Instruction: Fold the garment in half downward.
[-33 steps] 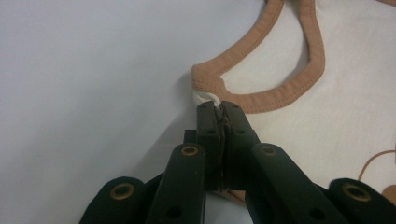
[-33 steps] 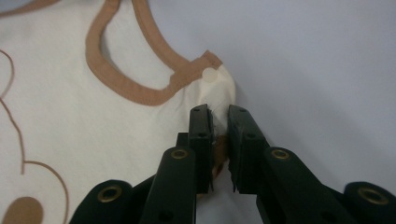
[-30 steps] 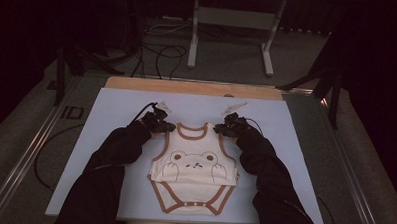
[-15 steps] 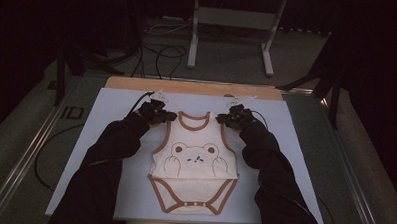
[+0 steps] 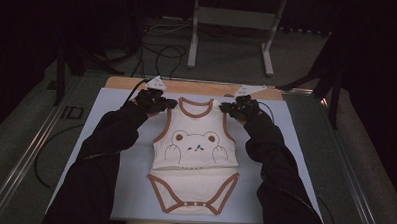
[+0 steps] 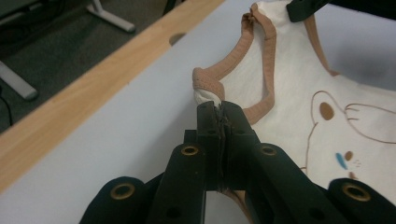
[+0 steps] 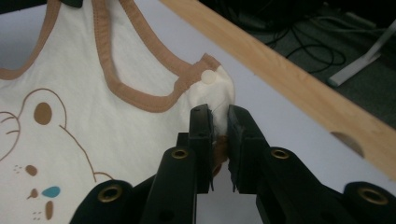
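A cream baby bodysuit (image 5: 195, 147) with brown trim and a bear face hangs stretched between the two grippers, its lower part resting on the pale blue mat (image 5: 110, 154). My left gripper (image 5: 163, 104) is shut on the left shoulder strap (image 6: 208, 84), with cream cloth pinched between the black jaws. My right gripper (image 5: 228, 108) is shut on the right shoulder strap (image 7: 212, 91), which has a white snap, the cloth bunched between its jaws. In the left gripper view the neckline (image 6: 261, 56) runs away toward the other gripper. Dark sleeves reach in from below.
The mat lies on a wooden table whose far edge (image 5: 197, 86) shows behind the grippers. Beyond it stand a grey metal frame (image 5: 229, 38) and loose black cables (image 5: 163, 56) on the floor. Metal rails (image 5: 30, 151) run along the left side.
Both grippers have risen and moved toward the far edge, drawing the bodysuit's top up and stretching the garment longer along the mat. Both grips stay as they were.
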Motion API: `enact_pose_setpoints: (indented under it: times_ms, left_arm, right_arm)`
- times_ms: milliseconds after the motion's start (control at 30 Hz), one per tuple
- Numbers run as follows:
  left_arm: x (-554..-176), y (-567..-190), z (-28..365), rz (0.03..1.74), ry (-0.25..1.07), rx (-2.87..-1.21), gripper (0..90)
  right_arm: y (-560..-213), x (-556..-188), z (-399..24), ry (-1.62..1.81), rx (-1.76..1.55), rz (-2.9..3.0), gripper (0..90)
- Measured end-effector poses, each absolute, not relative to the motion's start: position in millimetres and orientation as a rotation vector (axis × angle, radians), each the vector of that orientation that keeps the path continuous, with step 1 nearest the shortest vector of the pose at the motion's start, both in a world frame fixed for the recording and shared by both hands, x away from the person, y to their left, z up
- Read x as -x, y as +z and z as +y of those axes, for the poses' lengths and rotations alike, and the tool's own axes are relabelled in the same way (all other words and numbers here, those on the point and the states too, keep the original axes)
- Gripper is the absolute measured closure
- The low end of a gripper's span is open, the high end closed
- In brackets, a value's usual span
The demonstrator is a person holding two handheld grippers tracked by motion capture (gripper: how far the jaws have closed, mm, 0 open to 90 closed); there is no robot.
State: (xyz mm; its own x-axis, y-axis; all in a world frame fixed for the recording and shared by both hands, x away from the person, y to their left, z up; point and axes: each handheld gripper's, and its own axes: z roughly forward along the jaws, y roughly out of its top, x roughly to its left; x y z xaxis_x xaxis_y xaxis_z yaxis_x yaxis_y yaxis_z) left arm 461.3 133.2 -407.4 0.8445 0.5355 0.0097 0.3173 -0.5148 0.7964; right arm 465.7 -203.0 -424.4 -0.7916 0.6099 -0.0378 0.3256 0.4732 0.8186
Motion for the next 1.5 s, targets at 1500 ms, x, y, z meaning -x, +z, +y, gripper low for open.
enact_pose_setpoints:
  times_ms: [1500]
  left_arm:
    - [-396.6,-392.5,145.7,0.45,0.314,-2.088,88.9]
  right_arm:
    - [-400.4,-392.4,-205.6,1.334,-0.632,2.347,80.9]
